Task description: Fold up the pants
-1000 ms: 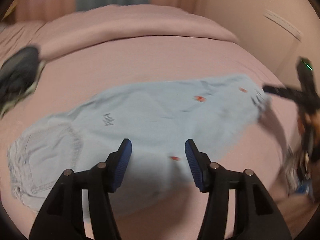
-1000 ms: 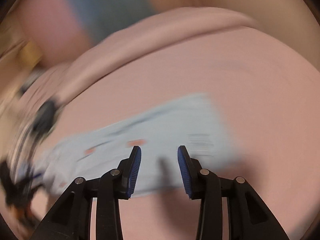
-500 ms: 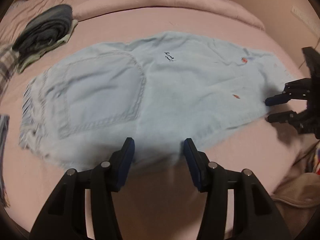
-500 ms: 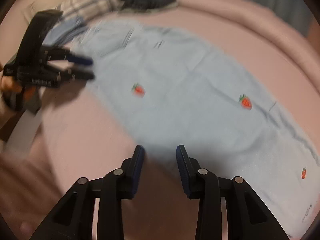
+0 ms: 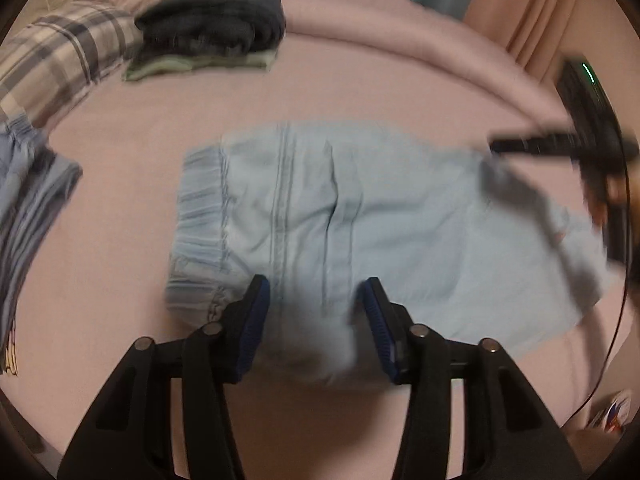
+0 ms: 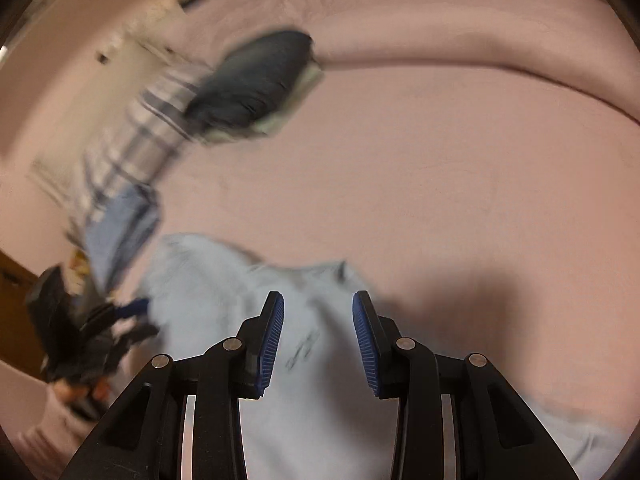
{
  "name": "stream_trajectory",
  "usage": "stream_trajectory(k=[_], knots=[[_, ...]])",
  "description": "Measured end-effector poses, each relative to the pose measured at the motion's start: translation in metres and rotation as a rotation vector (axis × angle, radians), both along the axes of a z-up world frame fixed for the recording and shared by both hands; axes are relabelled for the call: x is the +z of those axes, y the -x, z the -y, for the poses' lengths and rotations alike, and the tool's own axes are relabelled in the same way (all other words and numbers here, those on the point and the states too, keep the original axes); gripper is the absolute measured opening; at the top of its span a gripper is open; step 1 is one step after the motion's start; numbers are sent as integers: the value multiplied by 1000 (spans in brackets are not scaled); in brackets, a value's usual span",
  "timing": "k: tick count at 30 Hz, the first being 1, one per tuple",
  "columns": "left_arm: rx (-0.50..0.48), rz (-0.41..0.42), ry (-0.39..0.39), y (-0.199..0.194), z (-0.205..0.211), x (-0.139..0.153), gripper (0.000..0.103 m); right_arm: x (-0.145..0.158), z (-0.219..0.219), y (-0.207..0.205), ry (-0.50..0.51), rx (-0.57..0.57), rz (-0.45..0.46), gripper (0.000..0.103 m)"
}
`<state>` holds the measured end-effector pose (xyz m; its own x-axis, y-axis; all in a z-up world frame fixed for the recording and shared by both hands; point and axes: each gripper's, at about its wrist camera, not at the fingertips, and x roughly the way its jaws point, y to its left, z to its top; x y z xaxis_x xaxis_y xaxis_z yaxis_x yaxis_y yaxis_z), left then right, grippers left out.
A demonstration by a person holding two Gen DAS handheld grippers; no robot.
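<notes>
Left wrist view: pink bed (image 5: pixel 360 92), light blue pants (image 5: pixel 360 220) spread flat mid-bed; dark folded pile (image 5: pixel 212 24) far behind; left gripper (image 5: pixel 316 320) spread wide, empty, over near edge.
Right wrist view: right gripper (image 6: pixel 318 336) parted, empty, above pants (image 6: pixel 224 292).
</notes>
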<state>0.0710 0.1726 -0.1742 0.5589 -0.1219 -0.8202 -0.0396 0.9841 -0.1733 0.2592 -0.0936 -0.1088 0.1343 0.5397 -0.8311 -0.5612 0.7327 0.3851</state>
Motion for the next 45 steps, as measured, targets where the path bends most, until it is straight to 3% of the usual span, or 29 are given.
stream_trajectory(k=[3,4,5,6,11,14,15,16,18,23,27,29,31,32,33,36,39,40,42,45], knots=[[-40,18,-42,8,0,0,45,-28,-15,-15,-18,39,-225,37],[-40,17,-32,10,-2,0,43,-30,-21,-13,-9,71,-233,32],[-40,17,-28,10,-4,0,42,-26,-31,-10,45,110,-173,13],[-44,20,-19,11,-9,-1,39,-20,-33,-7,80,121,-126,9],[-28,35,-17,10,-9,1,34,-31,-33,-10,118,35,-86,8],[0,42,-12,18,-8,11,36,0,-18,20,104,-21,102,15],[6,53,5,25,-7,17,45,10,-15,29,87,-14,140,18],[16,67,31,31,-8,22,55,22,-12,46,56,20,182,26],[40,95,107,47,-10,30,62,41,-2,92,-1,145,246,31],[115,59,363,63,-14,20,60,34,3,200,30,438,311,31],[177,31,443,58,-9,11,59,8,-7,242,130,572,327,31],[193,27,467,52,-8,8,51,-8,-17,249,224,596,345,31],[232,22,455,47,-9,5,28,-16,-18,249,253,607,343,24],[245,29,445,46,-11,4,21,-16,-17,249,249,608,336,14],[266,30,436,47,-13,4,19,-13,-17,251,252,603,344,13],[316,53,431,54,-20,6,13,-1,-17,261,205,595,340,8],[319,40,396,59,-21,5,13,-16,-23,269,191,621,280,3],[311,30,367,60,-19,6,11,-25,-25,271,211,623,276,3],[305,15,267,66,-13,12,10,-23,-23,267,157,579,260,3],[262,56,188,76,-4,30,14,5,2,263,4,501,226,3]])
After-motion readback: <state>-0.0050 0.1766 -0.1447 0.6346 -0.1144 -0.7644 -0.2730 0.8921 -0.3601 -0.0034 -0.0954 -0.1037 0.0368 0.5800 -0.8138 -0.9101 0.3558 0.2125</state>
